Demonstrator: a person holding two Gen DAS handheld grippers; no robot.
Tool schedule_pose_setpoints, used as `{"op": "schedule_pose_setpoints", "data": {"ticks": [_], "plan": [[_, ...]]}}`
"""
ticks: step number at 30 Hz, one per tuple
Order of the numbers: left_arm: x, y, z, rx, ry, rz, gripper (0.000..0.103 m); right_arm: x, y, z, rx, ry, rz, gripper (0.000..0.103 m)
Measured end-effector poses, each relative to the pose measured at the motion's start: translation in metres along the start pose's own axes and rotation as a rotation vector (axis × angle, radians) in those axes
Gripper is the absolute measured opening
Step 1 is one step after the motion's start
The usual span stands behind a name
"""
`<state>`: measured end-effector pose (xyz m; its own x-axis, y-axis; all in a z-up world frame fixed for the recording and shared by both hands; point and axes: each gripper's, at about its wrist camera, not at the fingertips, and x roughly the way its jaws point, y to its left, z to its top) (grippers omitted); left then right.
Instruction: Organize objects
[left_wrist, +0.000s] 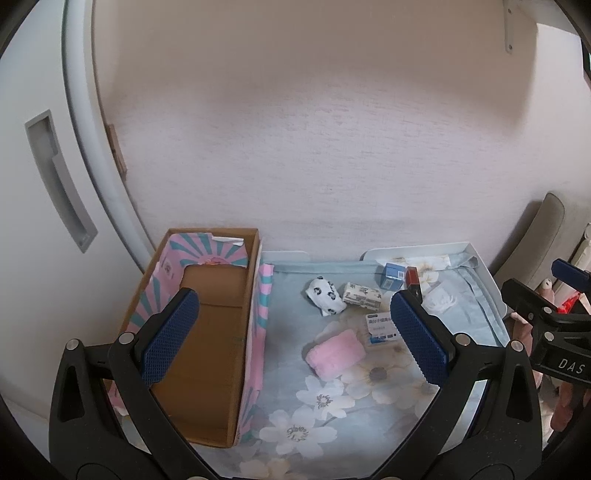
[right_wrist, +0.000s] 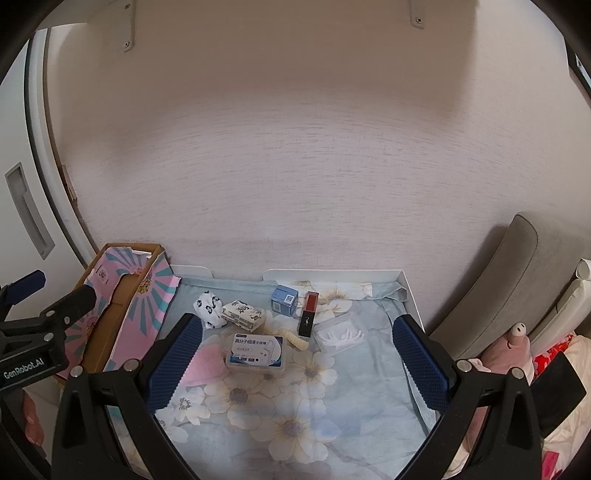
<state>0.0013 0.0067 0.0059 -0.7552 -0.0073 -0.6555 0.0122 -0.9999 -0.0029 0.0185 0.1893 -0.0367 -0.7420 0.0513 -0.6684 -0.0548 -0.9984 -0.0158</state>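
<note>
On the floral cloth (right_wrist: 295, 413) lie a panda-print sock roll (right_wrist: 209, 304), a tissue pack (right_wrist: 243, 314), a small blue box (right_wrist: 284, 299), a red-and-black lipstick (right_wrist: 308, 314), a floss-pick case (right_wrist: 256, 350), a clear white packet (right_wrist: 338, 336) and a pink towel (left_wrist: 334, 352). An empty cardboard box (left_wrist: 207, 332) with pink and teal sides stands at the left. My left gripper (left_wrist: 294, 297) hovers open above the box's right wall and the cloth. My right gripper (right_wrist: 297, 321) hovers open over the cloth, nearer than the items. Neither holds anything.
A white tray rim (right_wrist: 406, 284) edges the cloth against the wall. A white cabinet door with a recessed handle (left_wrist: 59, 184) stands left of the box. A grey cushion (right_wrist: 498, 288) and a pink plush toy (right_wrist: 513, 339) sit at the right.
</note>
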Motion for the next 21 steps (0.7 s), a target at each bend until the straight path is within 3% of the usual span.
{"op": "schedule_pose_setpoints", "data": {"ticks": [21], "plan": [[-0.009,-0.011,-0.003,0.031,-0.018,-0.002,0.103,-0.011,0.003,-0.009,-0.014,-0.025,0.009,0.103]]}}
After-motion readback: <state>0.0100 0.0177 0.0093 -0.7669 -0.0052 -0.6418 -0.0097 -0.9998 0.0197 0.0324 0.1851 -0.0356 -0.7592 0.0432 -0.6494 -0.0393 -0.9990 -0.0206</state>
